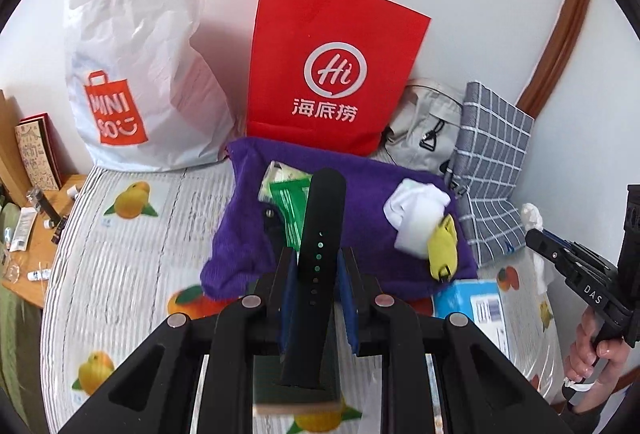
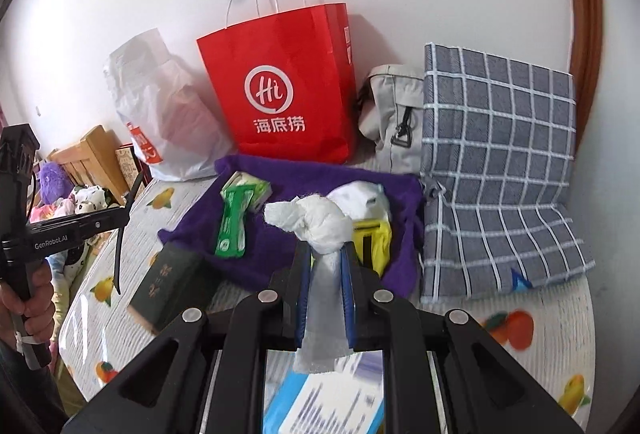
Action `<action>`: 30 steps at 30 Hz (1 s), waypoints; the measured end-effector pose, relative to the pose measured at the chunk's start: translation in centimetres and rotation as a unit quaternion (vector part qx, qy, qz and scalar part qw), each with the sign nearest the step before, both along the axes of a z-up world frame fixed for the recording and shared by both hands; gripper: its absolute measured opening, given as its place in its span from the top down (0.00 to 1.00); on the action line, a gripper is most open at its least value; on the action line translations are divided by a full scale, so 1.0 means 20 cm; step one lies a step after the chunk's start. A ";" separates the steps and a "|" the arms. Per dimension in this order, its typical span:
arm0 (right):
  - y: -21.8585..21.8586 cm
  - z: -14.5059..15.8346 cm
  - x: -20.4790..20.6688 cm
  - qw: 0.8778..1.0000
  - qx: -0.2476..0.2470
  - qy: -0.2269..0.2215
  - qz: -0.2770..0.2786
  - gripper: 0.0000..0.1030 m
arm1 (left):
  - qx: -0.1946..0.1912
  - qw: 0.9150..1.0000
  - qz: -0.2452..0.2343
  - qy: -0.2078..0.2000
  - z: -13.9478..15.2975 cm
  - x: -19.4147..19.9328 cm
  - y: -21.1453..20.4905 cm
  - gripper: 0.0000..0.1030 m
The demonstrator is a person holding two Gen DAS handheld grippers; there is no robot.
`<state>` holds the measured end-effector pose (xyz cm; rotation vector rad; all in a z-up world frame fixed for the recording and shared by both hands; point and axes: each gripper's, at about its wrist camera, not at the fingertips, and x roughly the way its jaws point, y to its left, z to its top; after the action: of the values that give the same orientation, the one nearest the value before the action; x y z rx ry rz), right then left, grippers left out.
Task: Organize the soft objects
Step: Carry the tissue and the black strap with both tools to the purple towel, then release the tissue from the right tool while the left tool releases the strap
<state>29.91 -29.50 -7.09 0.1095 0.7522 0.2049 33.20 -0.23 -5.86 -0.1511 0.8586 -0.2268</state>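
Gripping one black perforated strap, the left gripper has its blue pads pressed against the strap's two sides, and the strap stands up between them above the bed. The right gripper is clamped on one crumpled white tissue wad, whose knotted end sticks out past the fingertips.

Below both lies one purple towel spread on the fruit-print bedsheet. On the towel rest one green packet, one small green-and-white box touching its far end, one white folded cloth, and one yellow pouch leaning against that cloth.

Against the wall stand two bags: one red paper bag with white handles and one white plastic bag to its left. One grey canvas bag sits between the red bag and one grey checked cushion.

One dark green book lies just beside the towel's near edge. One blue-and-white box lies on the sheet near the towel's corner. A hand holds the right gripper's handle.
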 end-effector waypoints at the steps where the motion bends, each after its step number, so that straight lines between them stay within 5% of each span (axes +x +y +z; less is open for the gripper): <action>1: 0.00 0.00 0.03 1.000 0.000 0.001 0.001 0.86 | -0.001 1.000 0.001 0.000 0.00 0.03 0.00 0.80; 17: 0.00 -0.16 0.54 0.999 0.017 0.038 0.027 0.85 | -0.017 0.999 0.016 0.023 -0.16 0.47 -0.05 0.80; 30: -0.03 -0.39 0.69 0.994 0.030 0.097 0.033 0.84 | -0.018 0.997 0.019 0.076 -0.43 0.66 -0.09 0.80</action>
<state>43.65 -30.16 -14.84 0.1636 0.9435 0.2838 46.45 -1.94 -14.38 -0.2204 1.0028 -0.1970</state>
